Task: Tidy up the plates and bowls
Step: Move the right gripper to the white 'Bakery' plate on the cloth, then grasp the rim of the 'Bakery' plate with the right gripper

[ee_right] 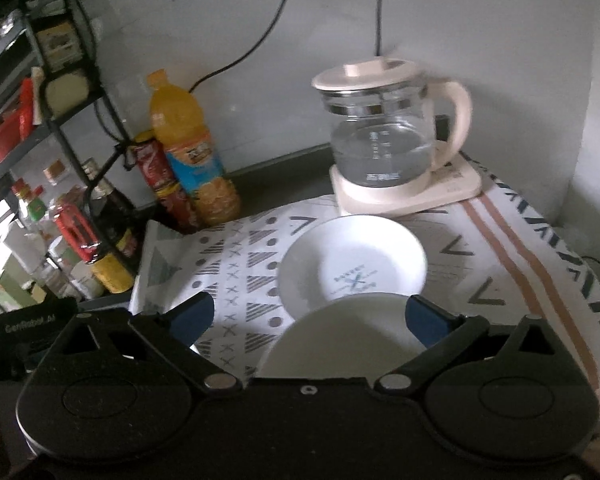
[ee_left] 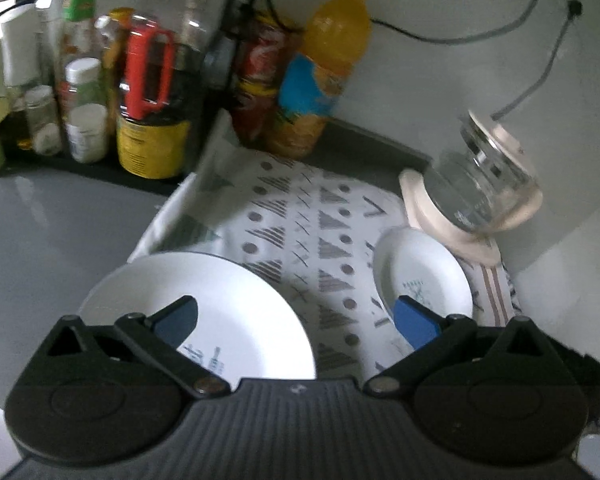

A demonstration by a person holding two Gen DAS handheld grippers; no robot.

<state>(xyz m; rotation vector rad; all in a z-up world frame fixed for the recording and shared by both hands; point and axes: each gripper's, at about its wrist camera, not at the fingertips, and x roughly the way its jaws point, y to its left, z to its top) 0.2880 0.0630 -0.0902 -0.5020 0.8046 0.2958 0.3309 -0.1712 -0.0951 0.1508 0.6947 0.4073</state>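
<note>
**Both grippers wide open over the patterned cloth**

Left gripper: jaws spread wide, pinching nothing. Big white plate flat on the patterned cloth at about 7 o'clock, smaller printed dish at 4 o'clock, well apart.

Right gripper: spread too, gripping nothing. Plain white bowl right between the fingers at 6 o'clock, overlapping the near edge of the printed dish. Glass kettle at 1 o'clock, orange bottle at 11.

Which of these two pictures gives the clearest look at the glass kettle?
The right wrist view: the glass kettle stands upright and whole, with lid, handle and base in sight, behind the white bowl. In the left wrist view it sits off to the edge, looking tilted, blurred, handle unseen.
</note>
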